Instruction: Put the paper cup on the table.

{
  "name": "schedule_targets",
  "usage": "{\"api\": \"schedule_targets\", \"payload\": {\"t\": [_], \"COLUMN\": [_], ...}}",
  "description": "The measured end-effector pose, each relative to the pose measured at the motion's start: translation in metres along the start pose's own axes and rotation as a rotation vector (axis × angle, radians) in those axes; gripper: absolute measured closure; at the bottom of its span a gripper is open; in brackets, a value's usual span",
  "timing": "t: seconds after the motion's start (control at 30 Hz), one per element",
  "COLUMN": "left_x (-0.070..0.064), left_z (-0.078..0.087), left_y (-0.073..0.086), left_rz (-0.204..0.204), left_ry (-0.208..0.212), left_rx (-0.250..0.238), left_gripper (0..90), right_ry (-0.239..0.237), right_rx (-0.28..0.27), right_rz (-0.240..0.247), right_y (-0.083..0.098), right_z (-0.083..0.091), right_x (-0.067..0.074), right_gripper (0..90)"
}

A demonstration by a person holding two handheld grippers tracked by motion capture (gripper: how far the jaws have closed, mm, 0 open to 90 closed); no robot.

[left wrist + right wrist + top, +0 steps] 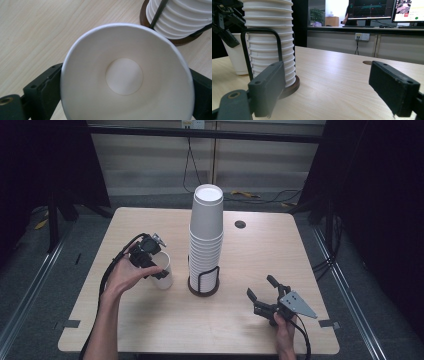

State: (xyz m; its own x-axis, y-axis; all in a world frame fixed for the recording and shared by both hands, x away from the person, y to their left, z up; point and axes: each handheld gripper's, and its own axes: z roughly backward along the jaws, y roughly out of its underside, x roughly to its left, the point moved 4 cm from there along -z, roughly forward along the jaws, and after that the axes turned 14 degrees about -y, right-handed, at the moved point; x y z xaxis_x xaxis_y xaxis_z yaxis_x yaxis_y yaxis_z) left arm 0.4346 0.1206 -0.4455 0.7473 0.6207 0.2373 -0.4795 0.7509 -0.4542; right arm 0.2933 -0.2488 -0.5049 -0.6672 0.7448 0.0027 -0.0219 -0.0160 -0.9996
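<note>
1. A single white paper cup [164,272] stands upright on the desk [250,255], mouth up, just left of the cup stack [205,237]. It is a smooth tapered cone with a thin rolled rim and a flat round bottom, seen from straight above in the left gripper view [125,77].
2. The left gripper [149,255] sits over the cup's top, pointing down, its two black jaws on either side of the rim. The jaws are spread and I cannot tell whether the pads press the wall; the cup sits between them, resting on the desk.
3. The left hand [125,275] cups the gripper from the near side, forearm angling up from the bottom edge of the high view.
4. The stack is a tall column of nested white cups, ribbed by their rims, held in a black wire holder [206,279] on a round dark base.
5. The right gripper [264,295] lies low over the desk near the front right corner, jaws wide apart and holding nothing, pointing toward the stack.
6. The desk is pale wood grain, matte, with a dark round grommet [240,224] behind the stack.
</note>
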Motion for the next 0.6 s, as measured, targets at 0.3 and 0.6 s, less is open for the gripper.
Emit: {"api": "schedule_targets", "payload": {"t": [0.3, 0.6], "left_x": [-0.006, -0.007], "left_z": [-0.007, -0.011], "left_y": [-0.002, 0.0], "left_rz": [0.003, 0.002], "left_ry": [0.014, -0.002], "left_rx": [0.001, -0.004], "left_gripper": [3.7, 3.3], "right_ry": [0.0, 0.0], "right_rx": [0.0, 0.0], "right_rz": [0.0, 0.001], "right_y": [0.0, 0.0], "right_z": [0.0, 0.0], "right_x": [0.0, 0.0], "right_gripper": [13.9, 13.9]}}
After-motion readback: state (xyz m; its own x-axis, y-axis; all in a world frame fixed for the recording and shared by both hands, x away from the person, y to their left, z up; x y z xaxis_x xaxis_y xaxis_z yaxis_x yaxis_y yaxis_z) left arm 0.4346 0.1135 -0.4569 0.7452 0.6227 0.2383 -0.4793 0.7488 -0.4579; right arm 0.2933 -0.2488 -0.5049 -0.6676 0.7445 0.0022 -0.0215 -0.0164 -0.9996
